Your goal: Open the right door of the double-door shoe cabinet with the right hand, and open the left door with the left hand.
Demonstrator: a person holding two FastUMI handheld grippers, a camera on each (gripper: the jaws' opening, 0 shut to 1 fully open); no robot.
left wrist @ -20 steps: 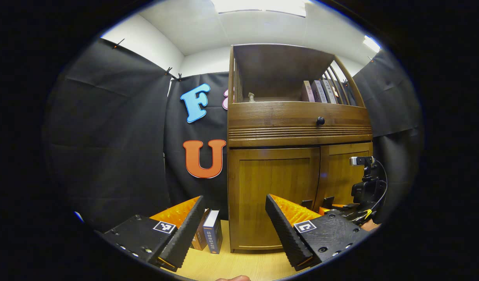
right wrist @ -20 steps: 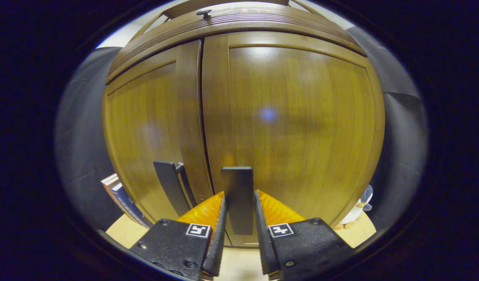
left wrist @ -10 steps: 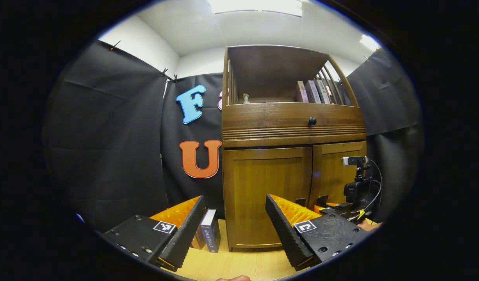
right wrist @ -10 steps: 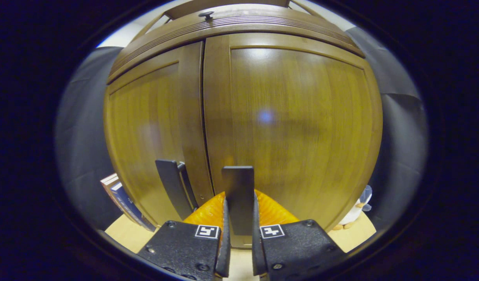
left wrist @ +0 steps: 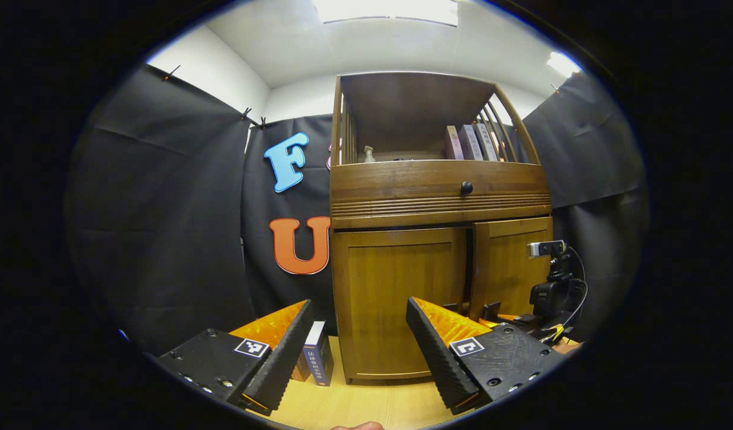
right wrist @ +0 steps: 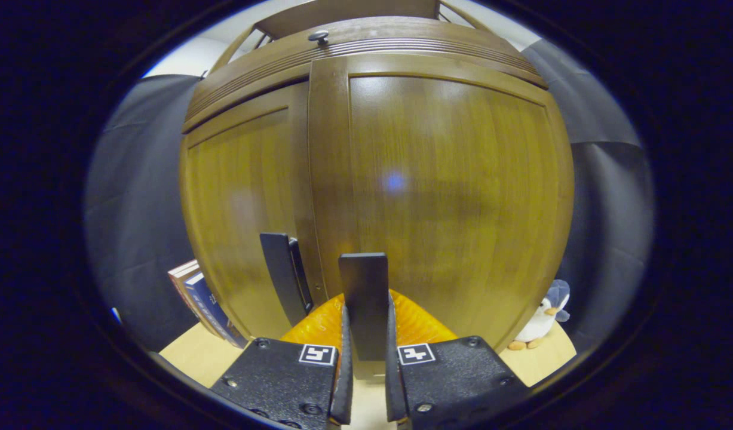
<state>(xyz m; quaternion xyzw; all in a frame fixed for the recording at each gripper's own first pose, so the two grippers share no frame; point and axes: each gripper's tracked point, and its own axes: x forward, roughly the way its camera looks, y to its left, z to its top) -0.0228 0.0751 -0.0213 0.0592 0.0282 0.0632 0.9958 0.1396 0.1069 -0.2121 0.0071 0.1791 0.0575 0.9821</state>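
Right door handle clamped, door just cracked open

The right gripper [right wrist: 366, 358] pinches the flat, dark, bar-shaped right handle [right wrist: 364, 298] of the glossy, wood-grained right door [right wrist: 450, 179]; the left door [left wrist: 396, 298] stands shut, its matching left handle [right wrist: 281, 272] untouched. The cabinet [left wrist: 438, 191] sits on a pale wooden tabletop [left wrist: 354, 403], with ribbed trim and a round knob [left wrist: 466, 188]. The left gripper [left wrist: 357, 346] hangs spread and empty. Since half a second ago a dark gap has opened between the doors.

Books [left wrist: 317, 361] stand left of the cabinet [left wrist: 438, 191]; a penguin toy [right wrist: 542, 316] sits right.
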